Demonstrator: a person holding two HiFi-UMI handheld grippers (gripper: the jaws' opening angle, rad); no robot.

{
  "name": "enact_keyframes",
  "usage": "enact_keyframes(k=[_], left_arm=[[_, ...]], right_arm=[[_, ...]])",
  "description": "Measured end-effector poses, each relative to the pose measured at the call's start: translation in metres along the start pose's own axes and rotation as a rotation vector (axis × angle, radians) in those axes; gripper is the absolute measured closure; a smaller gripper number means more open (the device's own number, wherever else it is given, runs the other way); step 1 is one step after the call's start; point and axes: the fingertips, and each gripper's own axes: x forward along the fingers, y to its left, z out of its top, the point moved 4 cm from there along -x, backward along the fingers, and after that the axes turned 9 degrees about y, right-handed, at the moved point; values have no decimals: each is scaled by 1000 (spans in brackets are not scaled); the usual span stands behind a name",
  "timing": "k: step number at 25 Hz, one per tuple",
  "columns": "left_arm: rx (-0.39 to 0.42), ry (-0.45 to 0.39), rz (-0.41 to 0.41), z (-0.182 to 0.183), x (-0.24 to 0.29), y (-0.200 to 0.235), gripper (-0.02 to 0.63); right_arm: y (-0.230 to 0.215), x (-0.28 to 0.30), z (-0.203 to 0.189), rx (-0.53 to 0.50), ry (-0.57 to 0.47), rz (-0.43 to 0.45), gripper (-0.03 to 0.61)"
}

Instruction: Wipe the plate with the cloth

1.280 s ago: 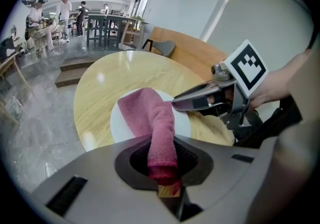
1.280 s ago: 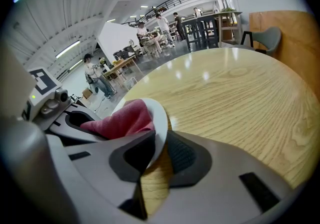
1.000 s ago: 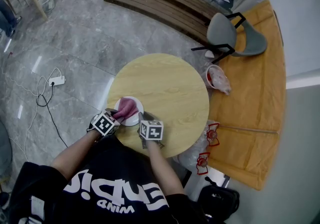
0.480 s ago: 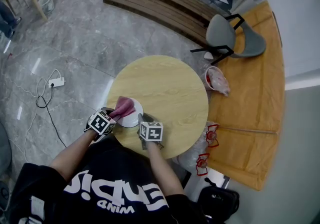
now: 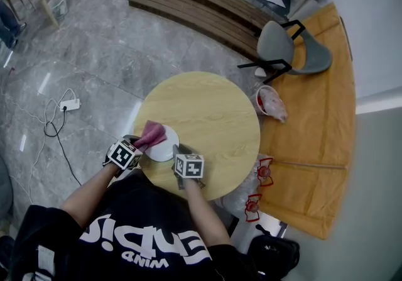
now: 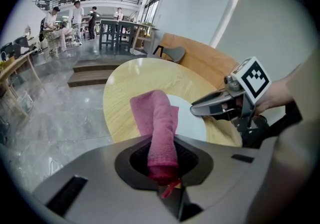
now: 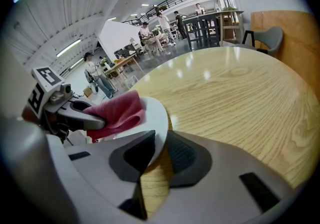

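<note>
Round wooden desk (image 5: 213,116), one white plate (image 5: 166,149), one pink cloth (image 5: 151,133).
Head view: both sit at the desk's near edge. Left gripper view: my left claw (image 6: 162,164) is clenched on the rolled, ribbed cloth, which drapes over the plate. Right gripper view: my right claw (image 7: 156,154) grips the plate's rim.

We see a small round white plate (image 5: 167,149) at the person-side left edge of the round light wooden table (image 5: 213,116). Its rim is pinched between the jaws of the right gripper (image 7: 156,154), and it looks tipped up on that side. A rolled dark pink terry cloth (image 6: 159,123) is clamped at one end in the left gripper (image 6: 163,165). The free end drapes over the plate's left part, touching its surface.
</note>
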Motion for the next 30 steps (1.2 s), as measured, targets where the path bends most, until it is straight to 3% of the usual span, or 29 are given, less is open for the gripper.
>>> enact_keyframes(k=[7, 13, 17, 21, 25, 30], left_arm=[[-22, -24, 35, 2, -11, 14, 563], [-19, -79, 39, 21, -32, 15, 563], [24, -164, 25, 56, -65, 0, 563], [83, -294, 0, 94, -105, -26, 563], [120, -446, -25, 120, -143, -49, 563], [176, -645, 28, 140, -186, -74, 563]], right_arm=[[-4, -10, -11, -10, 53, 47, 488], [-17, -40, 1, -17, -7, 58, 488], [-1, -84, 35, -73, -148, 74, 488], [36, -142, 72, -201, -340, 68, 511], [71, -197, 100, -253, -536, 75, 540], [94, -245, 116, -312, -689, 38, 547]])
